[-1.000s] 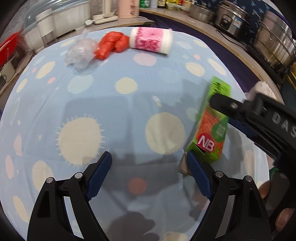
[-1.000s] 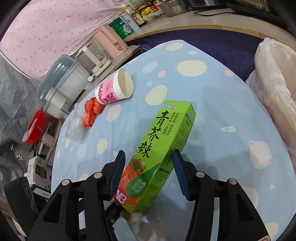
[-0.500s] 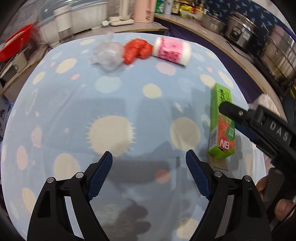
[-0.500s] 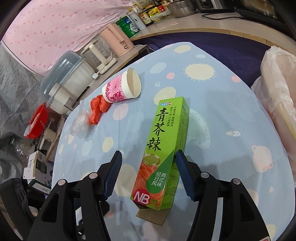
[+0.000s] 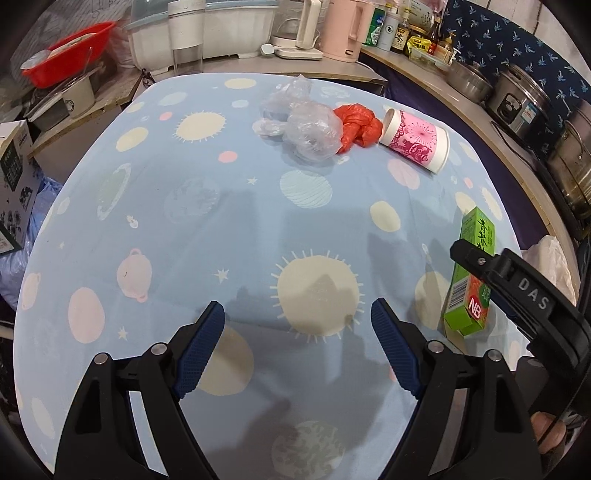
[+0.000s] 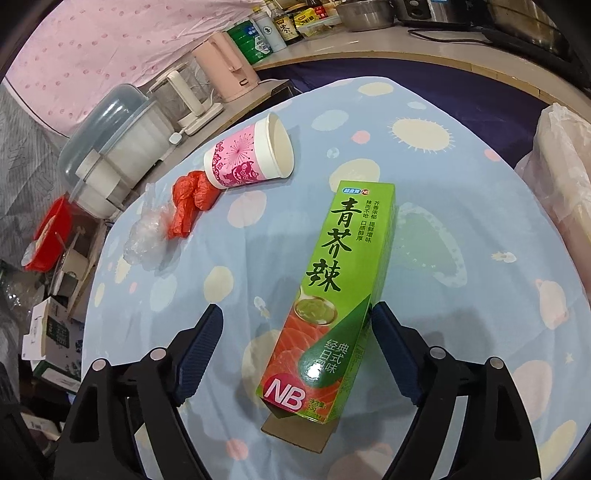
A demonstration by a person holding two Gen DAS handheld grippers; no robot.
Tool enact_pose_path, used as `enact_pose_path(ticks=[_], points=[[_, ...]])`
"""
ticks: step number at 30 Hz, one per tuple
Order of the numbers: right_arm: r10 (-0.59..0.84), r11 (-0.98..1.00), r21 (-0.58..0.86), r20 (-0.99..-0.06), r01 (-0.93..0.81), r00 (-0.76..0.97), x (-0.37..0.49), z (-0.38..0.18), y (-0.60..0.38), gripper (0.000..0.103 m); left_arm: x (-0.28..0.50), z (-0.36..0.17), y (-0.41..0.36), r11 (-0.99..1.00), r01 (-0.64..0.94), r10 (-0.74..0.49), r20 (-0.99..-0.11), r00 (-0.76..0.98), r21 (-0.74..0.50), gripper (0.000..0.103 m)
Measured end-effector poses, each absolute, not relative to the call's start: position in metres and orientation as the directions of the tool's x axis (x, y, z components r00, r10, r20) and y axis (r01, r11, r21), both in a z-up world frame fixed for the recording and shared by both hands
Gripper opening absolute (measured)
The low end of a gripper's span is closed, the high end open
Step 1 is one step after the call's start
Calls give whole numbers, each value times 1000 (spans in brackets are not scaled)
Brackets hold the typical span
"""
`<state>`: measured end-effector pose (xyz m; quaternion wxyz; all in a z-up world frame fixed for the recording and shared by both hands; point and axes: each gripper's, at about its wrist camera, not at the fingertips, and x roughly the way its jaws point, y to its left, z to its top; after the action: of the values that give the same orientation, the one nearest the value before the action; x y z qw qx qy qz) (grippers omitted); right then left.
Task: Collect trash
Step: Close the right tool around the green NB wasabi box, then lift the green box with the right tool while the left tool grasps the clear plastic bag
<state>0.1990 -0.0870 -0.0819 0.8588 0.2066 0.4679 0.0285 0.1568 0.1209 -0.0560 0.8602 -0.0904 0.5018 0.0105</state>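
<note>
A green wasabi box [image 6: 332, 295] lies flat on the blue spotted tablecloth [image 6: 258, 258], its flap open at the near end. My right gripper [image 6: 297, 325] is open, with the box's near half between the fingers, close to the right finger. The box also shows in the left wrist view [image 5: 471, 273], partly behind the right gripper's black finger [image 5: 517, 284]. My left gripper [image 5: 297, 321] is open and empty over the cloth. At the far side lie a pink paper cup [image 5: 415, 140] on its side, a red plastic bag [image 5: 356, 125] and a clear plastic bag [image 5: 303, 125].
A white plastic bag [image 6: 565, 173] hangs past the table's right edge. Counters behind the table hold a pink kettle [image 5: 343, 29], bottles, pots [image 5: 517, 96] and a covered dish rack [image 5: 207, 33]. A red basin [image 5: 66, 51] and boxes stand at the left.
The box, tilted and gripped a second ago, now lies flat on the cloth and the right fingers have spread. The left gripper has pulled back and turned, so the far trash looks more central.
</note>
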Motion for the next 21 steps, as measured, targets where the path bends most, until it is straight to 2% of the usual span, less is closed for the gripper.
enact_pose_path(ticks=[4, 6, 8, 11, 17, 21], points=[[231, 923, 359, -808, 141, 542, 198, -92, -81, 79, 158, -60, 124, 982, -114, -76, -869, 489, -150, 78], [215, 934, 334, -808, 126, 548, 194, -92, -80, 74, 159, -61, 125, 982, -117, -73, -870, 488, -149, 78], [202, 942, 314, -810, 116, 551, 192, -92, -82, 63, 159, -62, 126, 982, -120, -72, -871, 486, -148, 78], [218, 937, 332, -804, 112, 554, 187, -93, -90, 54, 158, -63, 125, 981, -123, -71, -872, 485, -148, 78], [239, 925, 362, -794, 118, 558, 174, -92, -110, 42, 162, -65, 120, 982, -121, -67, -872, 486, -143, 78], [245, 918, 375, -790, 128, 563, 167, -91, -123, 42, 171, -63, 117, 982, -127, -59, -867, 495, -140, 78]])
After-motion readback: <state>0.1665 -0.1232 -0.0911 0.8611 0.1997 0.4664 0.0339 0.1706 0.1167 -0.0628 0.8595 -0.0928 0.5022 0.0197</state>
